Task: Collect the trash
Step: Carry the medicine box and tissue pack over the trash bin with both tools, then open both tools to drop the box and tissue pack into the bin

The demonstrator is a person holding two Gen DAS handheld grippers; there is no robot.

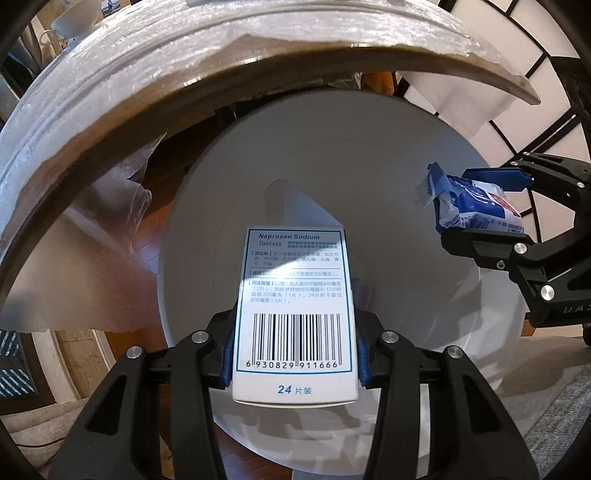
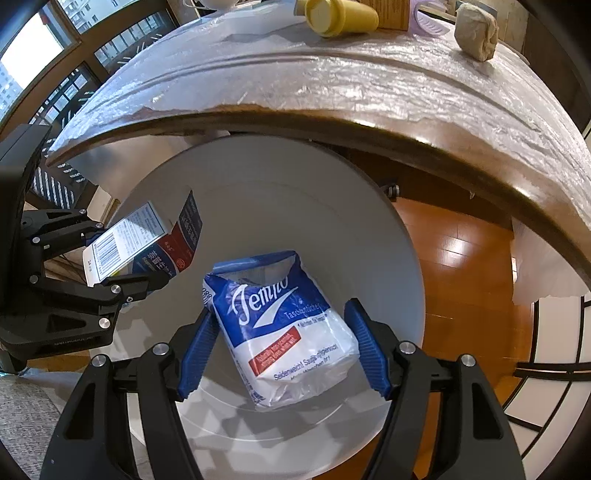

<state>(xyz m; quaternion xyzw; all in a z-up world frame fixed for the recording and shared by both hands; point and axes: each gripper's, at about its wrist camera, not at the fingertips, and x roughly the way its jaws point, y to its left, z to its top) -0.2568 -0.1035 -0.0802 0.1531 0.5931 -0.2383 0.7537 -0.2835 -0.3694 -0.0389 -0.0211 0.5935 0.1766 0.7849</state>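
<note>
My left gripper (image 1: 293, 354) is shut on a white medicine box (image 1: 293, 314) with a barcode, held over the open white trash bin (image 1: 369, 155). The box also shows in the right wrist view (image 2: 125, 240), in the left gripper (image 2: 122, 258). My right gripper (image 2: 284, 343) has its blue fingers (image 2: 369, 350) spread wide, with a blue and white Tempo tissue packet (image 2: 280, 328) between them over the bin (image 2: 332, 206); the left finger touches it, the right one stands apart. In the left wrist view the packet (image 1: 476, 206) sits between the right gripper's (image 1: 484, 199) fingers.
A round wooden table wrapped in plastic film (image 2: 369, 96) curves over the bin. On it lie a yellow cup (image 2: 340, 16) on its side and a beige bundle (image 2: 476, 31). Wooden floor (image 2: 458, 266) lies right of the bin, grey carpet (image 1: 554, 406) nearer.
</note>
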